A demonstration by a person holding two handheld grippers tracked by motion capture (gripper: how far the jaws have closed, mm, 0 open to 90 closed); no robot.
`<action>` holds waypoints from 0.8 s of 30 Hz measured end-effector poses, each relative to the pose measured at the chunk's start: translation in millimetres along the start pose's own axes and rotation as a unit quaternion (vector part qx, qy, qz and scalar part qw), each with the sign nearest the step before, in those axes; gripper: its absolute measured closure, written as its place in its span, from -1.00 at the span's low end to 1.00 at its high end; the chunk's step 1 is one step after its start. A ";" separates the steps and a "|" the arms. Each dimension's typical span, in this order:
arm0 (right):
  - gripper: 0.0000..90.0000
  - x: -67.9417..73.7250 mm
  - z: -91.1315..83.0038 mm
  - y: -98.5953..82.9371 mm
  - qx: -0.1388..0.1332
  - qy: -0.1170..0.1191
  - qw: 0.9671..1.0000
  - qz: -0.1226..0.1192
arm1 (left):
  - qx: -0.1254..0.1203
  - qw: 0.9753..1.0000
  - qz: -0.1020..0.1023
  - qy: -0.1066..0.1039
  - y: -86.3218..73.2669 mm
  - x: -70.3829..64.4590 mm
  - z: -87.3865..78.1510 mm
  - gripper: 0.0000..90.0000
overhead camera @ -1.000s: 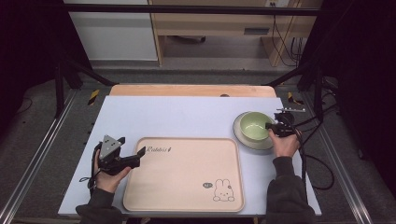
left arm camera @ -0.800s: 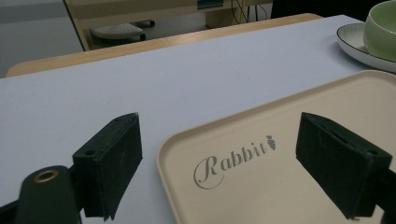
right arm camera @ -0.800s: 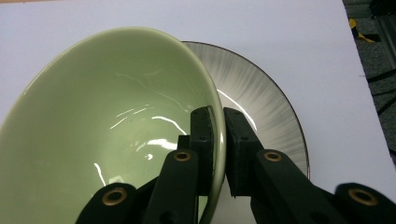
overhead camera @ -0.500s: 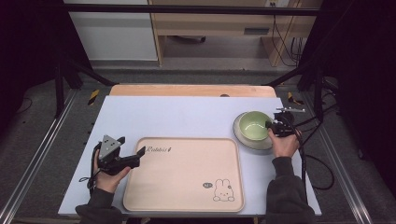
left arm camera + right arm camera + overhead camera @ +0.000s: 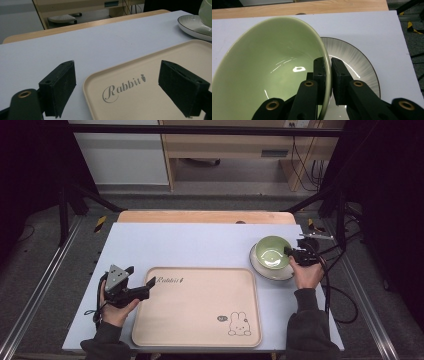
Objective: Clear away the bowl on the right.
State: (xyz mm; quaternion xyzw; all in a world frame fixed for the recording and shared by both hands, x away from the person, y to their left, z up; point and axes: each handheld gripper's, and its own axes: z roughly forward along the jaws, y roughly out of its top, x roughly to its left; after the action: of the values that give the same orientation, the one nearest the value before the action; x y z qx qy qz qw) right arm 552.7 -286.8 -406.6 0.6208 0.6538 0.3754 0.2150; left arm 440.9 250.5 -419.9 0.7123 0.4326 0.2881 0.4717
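A green bowl [image 5: 271, 252] [image 5: 274, 72] sits tilted over a white plate [image 5: 272, 271] [image 5: 358, 67] at the table's right. My right gripper [image 5: 289, 251] [image 5: 328, 65] is shut on the bowl's right rim, one jaw inside and one outside. A beige tray [image 5: 200, 307] [image 5: 155, 75] printed with "Rabbit" and a bunny lies front centre. My left gripper [image 5: 142, 276] [image 5: 117, 85] is open at the tray's left rim near its far left corner, jaws apart with the tray's corner between them, not touching it. The white plate [image 5: 193, 25] shows at the far right of the left gripper view, the bowl [image 5: 206, 11] above it.
The light blue table top [image 5: 190, 245] has free room behind the tray. A wooden board edge [image 5: 205, 216] runs along the far side. Cables [image 5: 340, 290] trail off the right edge. A wooden shelf unit [image 5: 235, 145] stands beyond the table.
The green bowl has tipped and lifted slightly in the right gripper, which shifted a little left. The left gripper has stayed in place.
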 end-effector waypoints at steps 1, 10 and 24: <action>0.84 0.0 0.0 0.0 0.000 0.000 1.000 0.000 | 0.000 1.000 0.000 0.000 0.0 -0.1 -0.1 -0.69; 0.84 8.4 -15.1 4.7 -0.016 0.022 1.000 -0.012 | 0.000 1.000 0.003 -0.001 0.3 -1.1 -0.1 -0.69; 0.84 22.3 -25.8 8.0 -0.020 0.038 0.998 -0.034 | -0.002 1.000 0.002 -0.002 0.7 -1.6 -0.5 -0.69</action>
State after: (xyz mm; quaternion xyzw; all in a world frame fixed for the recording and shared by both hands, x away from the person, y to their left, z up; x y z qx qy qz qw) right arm 535.6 -271.3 -380.3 0.5791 0.6742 0.4048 0.2148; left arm 440.0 249.2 -419.1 0.7126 0.4297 0.2884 0.4737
